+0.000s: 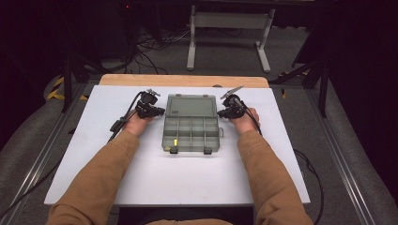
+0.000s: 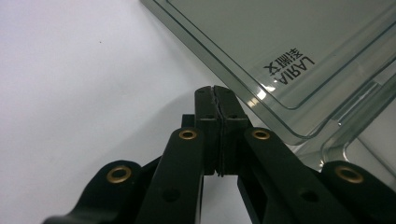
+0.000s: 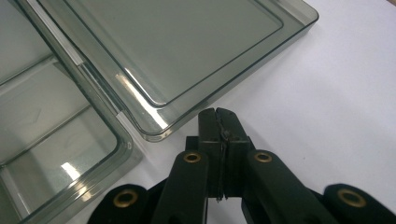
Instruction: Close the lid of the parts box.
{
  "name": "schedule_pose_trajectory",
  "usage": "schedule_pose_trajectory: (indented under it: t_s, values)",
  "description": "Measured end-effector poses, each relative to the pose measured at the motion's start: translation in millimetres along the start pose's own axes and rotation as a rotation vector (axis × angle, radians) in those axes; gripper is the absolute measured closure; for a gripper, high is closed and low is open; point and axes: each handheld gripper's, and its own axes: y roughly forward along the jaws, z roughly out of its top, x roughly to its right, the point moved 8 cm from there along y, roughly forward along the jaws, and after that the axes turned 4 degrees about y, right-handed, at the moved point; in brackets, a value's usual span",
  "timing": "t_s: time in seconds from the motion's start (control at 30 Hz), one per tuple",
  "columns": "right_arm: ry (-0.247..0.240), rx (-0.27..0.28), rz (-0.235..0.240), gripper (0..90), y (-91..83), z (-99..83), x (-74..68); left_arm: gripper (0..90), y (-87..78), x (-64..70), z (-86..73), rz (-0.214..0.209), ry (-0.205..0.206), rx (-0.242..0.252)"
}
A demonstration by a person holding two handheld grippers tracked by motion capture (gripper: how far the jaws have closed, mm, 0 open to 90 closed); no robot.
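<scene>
In the lower part of the high view, two forearms in tan sleeves point(image 1: 101, 180) are reaching up from the bottom edge over the white desk point(image 1: 155, 180). Farther up, at the centre of the frame, a grey see-through compartment box point(image 1: 192, 136) is lying open on the desk, its divided tray nearer the person and its flat lid point(image 1: 190, 105) folded back beyond it. A small yellow piece point(image 1: 176, 142) is sitting in the tray's lower left compartment.

The left gripper point(image 1: 158, 111) is resting just left of the lid's edge, and the right gripper point(image 1: 220, 113) is sitting just right of it, one at each side of the box.

In the left gripper view, its fingers point(image 2: 207, 114) are pressing together with nothing between them, tips lying just beside the lid's rounded corner, where printed lettering point(image 2: 292, 70) is showing at the right of the frame.

In the right gripper view, its fingers point(image 3: 207, 126) are likewise pressing shut on nothing, just below the lid's corner at centre frame, with the tray's compartments at the left.

Beyond the desk, cables point(image 1: 150, 47) are trailing across the floor.
</scene>
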Motion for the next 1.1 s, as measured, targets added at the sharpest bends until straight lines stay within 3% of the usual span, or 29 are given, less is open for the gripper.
schedule_pose_trajectory:
  t_s: [0.53, 1.1]
  values:
    - [0.000, -0.008, -0.001, 89.7, 2.9, -1.5, -0.2, 89.6, 2.7, 2.2, -0.3, -0.019, -0.014, 0.009]
    - [0.001, 0.008, -0.018, 89.4, 6.9, 3.2, 0.8, 89.6, 4.9, 3.1, 2.0, 0.008, -0.012, 0.017]
